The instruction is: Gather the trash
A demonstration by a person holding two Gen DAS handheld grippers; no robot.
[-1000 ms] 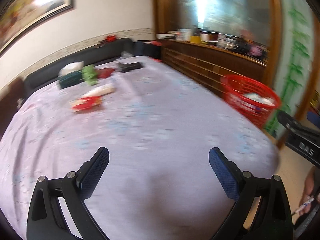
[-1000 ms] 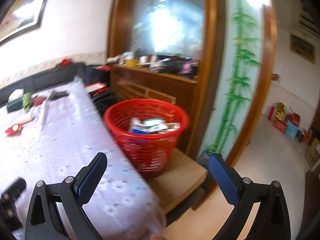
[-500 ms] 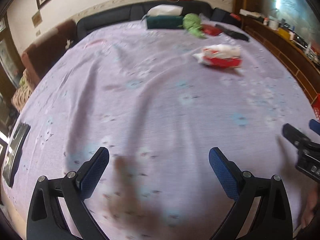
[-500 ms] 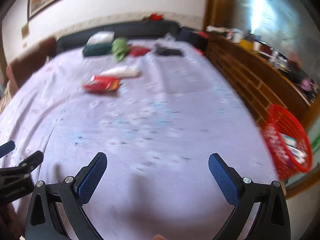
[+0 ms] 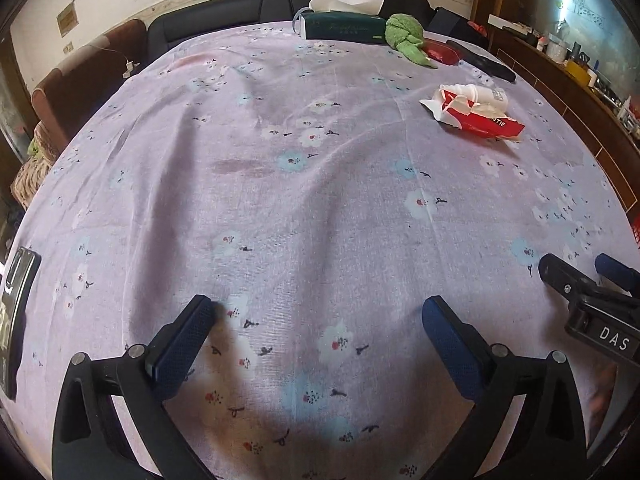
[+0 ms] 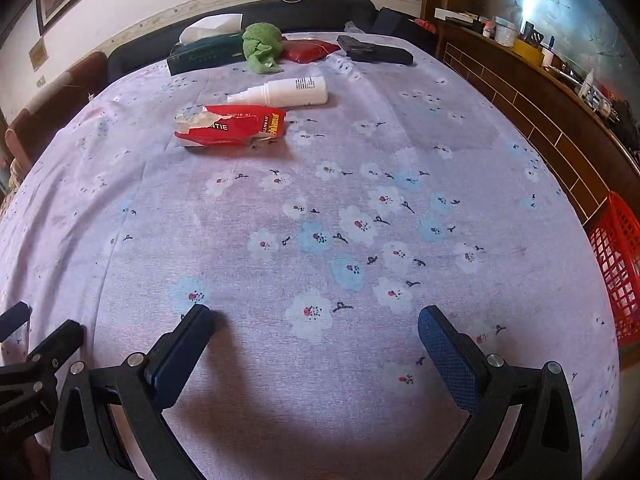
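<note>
A torn red wrapper (image 6: pixel 232 126) lies on the flowered purple tablecloth (image 6: pixel 320 220), with a white spray bottle (image 6: pixel 284 93) just behind it. Both also show in the left wrist view, the wrapper (image 5: pixel 480 118) and the bottle (image 5: pixel 486 95), at the far right. A red basket (image 6: pixel 618 264) stands beyond the table's right edge. My left gripper (image 5: pixel 316 320) is open and empty low over the near cloth. My right gripper (image 6: pixel 314 326) is open and empty, also over the near cloth, far from the wrapper.
At the far end are a dark green tissue box (image 6: pixel 204 54), a green cloth (image 6: pixel 262 46), a red pouch (image 6: pixel 308 50) and a black case (image 6: pixel 374 53). A dark sofa (image 5: pixel 224 28) runs behind. A wooden cabinet (image 6: pixel 540 92) lines the right. A phone (image 5: pixel 16 312) lies at the left edge.
Both grippers have swung left, away from the red basket, and now face down the table toward the wrapper and bottle. Both stay open and empty.
</note>
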